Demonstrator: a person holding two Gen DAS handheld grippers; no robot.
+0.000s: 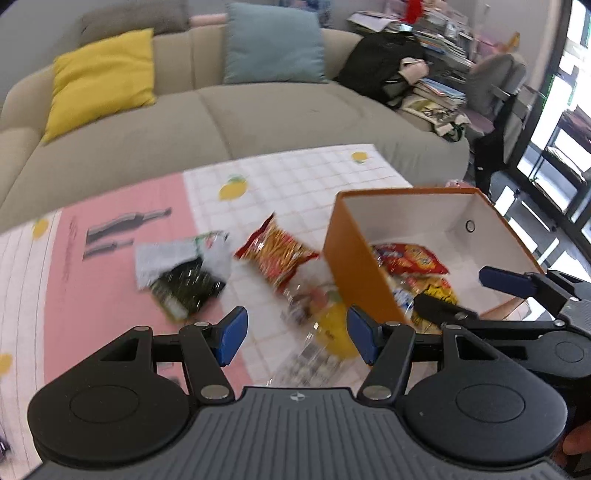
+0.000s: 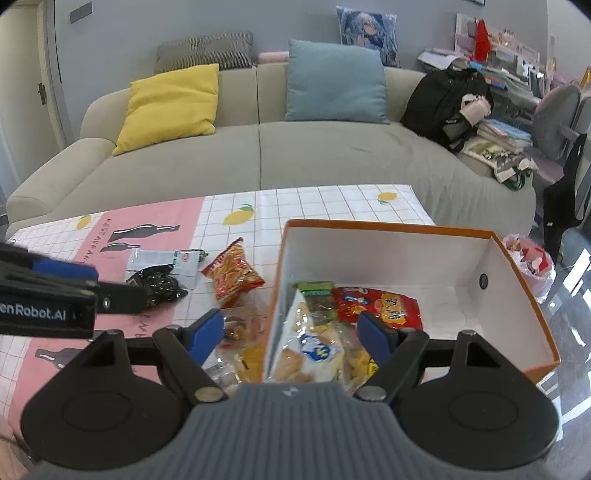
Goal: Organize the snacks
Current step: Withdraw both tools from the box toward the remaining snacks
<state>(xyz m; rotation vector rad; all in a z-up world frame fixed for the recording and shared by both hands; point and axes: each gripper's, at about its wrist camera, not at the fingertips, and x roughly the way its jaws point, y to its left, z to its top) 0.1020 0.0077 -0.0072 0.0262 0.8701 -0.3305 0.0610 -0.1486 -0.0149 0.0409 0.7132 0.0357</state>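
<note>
Both tools hang spread and empty: the left tool (image 1: 295,334) over a clear yellow-contents packet (image 1: 325,321), and the right tool (image 2: 291,334) over the orange white-lined cardboard box (image 2: 406,254), likely collecting snacks. A red crinkly chip bag (image 2: 234,271) waits on the desk (image 2: 332,203) at the box's nine o'clock.

Beige sofa (image 2: 295,155) standing against grey wall (image 2: 147,22), carrying yellow cushion (image 2: 170,107), blue cushion (image 2: 334,83), black backpack (image 2: 443,99); daylight entering through windows (image 1: 569,110) at right.
</note>
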